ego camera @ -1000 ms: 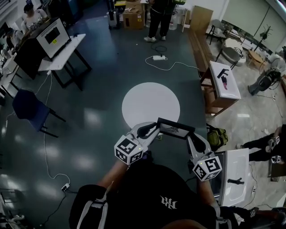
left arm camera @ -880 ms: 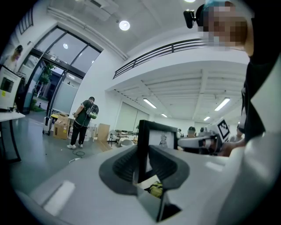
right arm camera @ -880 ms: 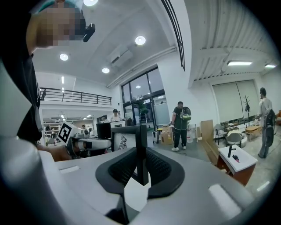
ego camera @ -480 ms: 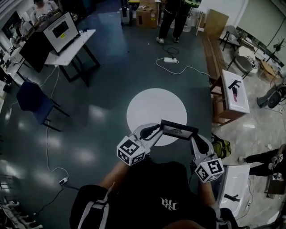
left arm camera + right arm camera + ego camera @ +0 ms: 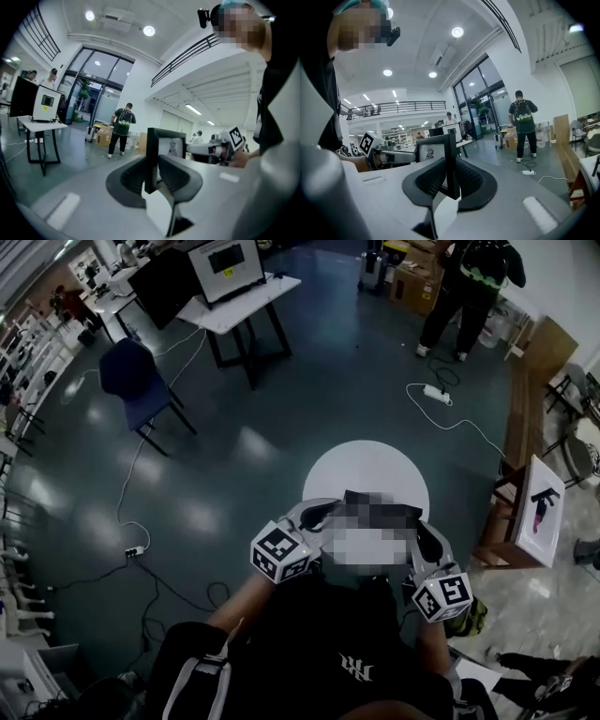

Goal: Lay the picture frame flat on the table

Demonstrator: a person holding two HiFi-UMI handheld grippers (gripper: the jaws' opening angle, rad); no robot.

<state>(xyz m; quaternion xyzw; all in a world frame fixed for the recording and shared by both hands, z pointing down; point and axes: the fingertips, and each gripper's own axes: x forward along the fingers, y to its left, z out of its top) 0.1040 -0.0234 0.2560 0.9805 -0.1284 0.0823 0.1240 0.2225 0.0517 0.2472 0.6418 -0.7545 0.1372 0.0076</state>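
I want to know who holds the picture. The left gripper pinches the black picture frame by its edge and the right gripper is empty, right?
Not quite. The right gripper is not empty: the right gripper view shows its jaws closed on the other edge of the picture frame. The left gripper does pinch the black frame by its edge.

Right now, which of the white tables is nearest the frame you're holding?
The round white table, just ahead of the picture frame. The rectangular desk with the monitor and the side table at the right stand farther off.
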